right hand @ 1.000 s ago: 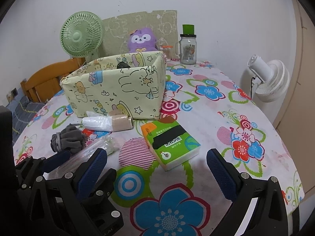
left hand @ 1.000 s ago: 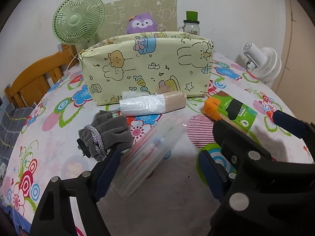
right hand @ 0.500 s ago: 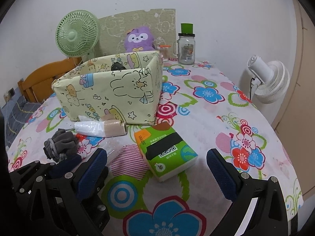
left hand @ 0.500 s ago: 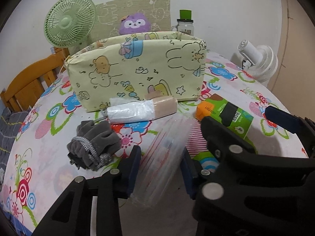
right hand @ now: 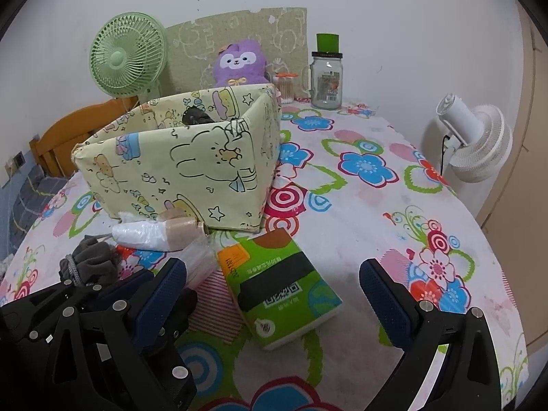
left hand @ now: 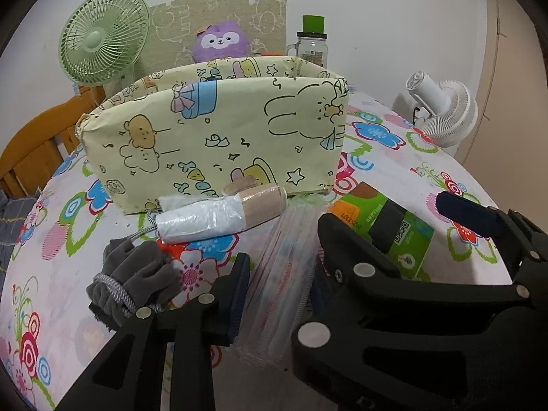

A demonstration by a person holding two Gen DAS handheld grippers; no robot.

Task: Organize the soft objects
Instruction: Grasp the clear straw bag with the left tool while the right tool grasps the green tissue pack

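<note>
The left claw (left hand: 277, 294) was closed on a clear plastic packet (left hand: 284, 270), pads pressing both its long sides on the flowered tabletop (right hand: 376, 205). The right claw (right hand: 274, 294) stood wide apart, empty, above a green tissue pack (right hand: 281, 287) lying flat. Just left of the packet lay a grey drawstring pouch (left hand: 133, 281). Beyond it, a roll half wrapped in white plastic (left hand: 219, 215) rested against the front wall of a yellow cartoon-print fabric bin (left hand: 212, 144). Behind the bin sat a purple plush (right hand: 239, 63), a green fan (right hand: 128, 60) and a glass jar (right hand: 327, 78)
</note>
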